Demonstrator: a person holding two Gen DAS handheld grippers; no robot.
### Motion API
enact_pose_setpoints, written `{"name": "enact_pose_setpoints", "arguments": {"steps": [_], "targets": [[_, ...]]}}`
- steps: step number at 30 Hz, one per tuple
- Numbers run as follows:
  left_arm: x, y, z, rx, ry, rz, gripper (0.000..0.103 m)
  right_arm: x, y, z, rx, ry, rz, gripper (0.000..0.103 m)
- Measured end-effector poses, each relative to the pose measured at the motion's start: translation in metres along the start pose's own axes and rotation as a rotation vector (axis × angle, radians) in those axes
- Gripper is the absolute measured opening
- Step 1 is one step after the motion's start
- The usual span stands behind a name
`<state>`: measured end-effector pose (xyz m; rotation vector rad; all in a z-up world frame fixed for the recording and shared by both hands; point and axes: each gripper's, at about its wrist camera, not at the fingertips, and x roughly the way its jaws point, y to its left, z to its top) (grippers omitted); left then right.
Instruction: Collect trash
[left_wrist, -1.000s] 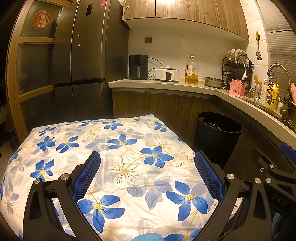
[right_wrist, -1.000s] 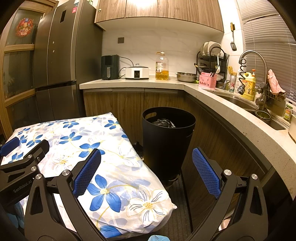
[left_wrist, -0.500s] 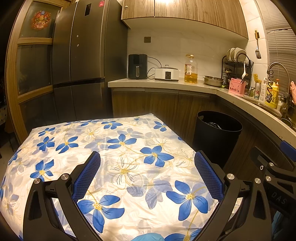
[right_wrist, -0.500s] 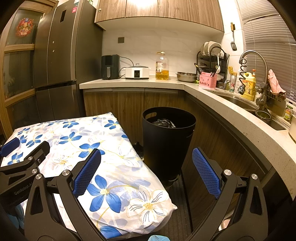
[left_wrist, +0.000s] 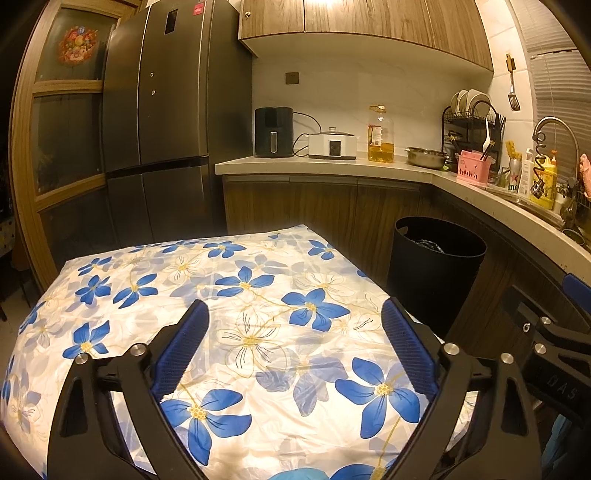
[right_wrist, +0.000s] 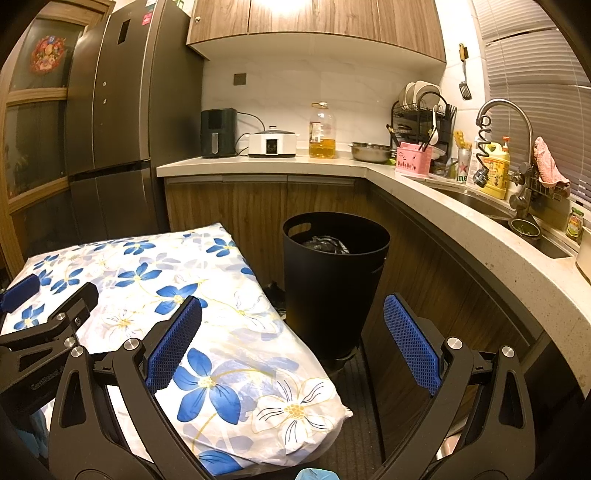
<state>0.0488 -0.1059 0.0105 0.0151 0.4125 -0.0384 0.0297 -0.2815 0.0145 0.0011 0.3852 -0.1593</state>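
Hovering over the flower-print cloth that covers the bench, the left gripper has its jaws spread wide with nothing between them; they have just been closing a little, and the blue pads touch nothing. The right gripper hangs past the cloth's right-hand corner with its jaws wide apart and empty, framing the floor in front of the bin. Both grippers point forward and slightly down, side by side, and each shows at the edge of the other's view. The black trash bin stands on the floor between the cloth-covered bench and the wooden cabinets, just beside the cloth's edge. It is round, tapers downward, has a handle slot near its rim, and holds crumpled dark material below the rim.
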Motion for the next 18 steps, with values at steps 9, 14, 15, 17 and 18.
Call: {"name": "enact_pose_setpoints", "arguments": {"steps": [9, 14, 15, 17, 18], "targets": [[0.0002, -0.0019, -0.002, 0.015, 0.004, -0.001, 0.085, 0.0025, -0.0021, -0.001, 0.006, 0.002, -0.004, 0.098], [-0.002, -0.0009, -0.0028, 0.009, -0.009, 0.024, 0.097, 0.0024, -0.0023, -0.0006, 0.005, 0.001, -0.005, 0.098], [-0.0025, -0.0003, -0.0021, 0.004, -0.011, 0.021, 0.097, 0.0026, -0.0024, -0.0008, 0.006, 0.002, -0.006, 0.098], [-0.0025, 0.0023, -0.0015, -0.008, -0.009, 0.015, 0.097, 0.0025, -0.0036, -0.0015, 0.009, 0.002, -0.006, 0.098], [-0.0025, 0.0027, -0.0014, -0.01, -0.009, 0.016, 0.097, 0.0026, -0.0037, -0.0022, 0.01, 0.002, -0.007, 0.098]]}}
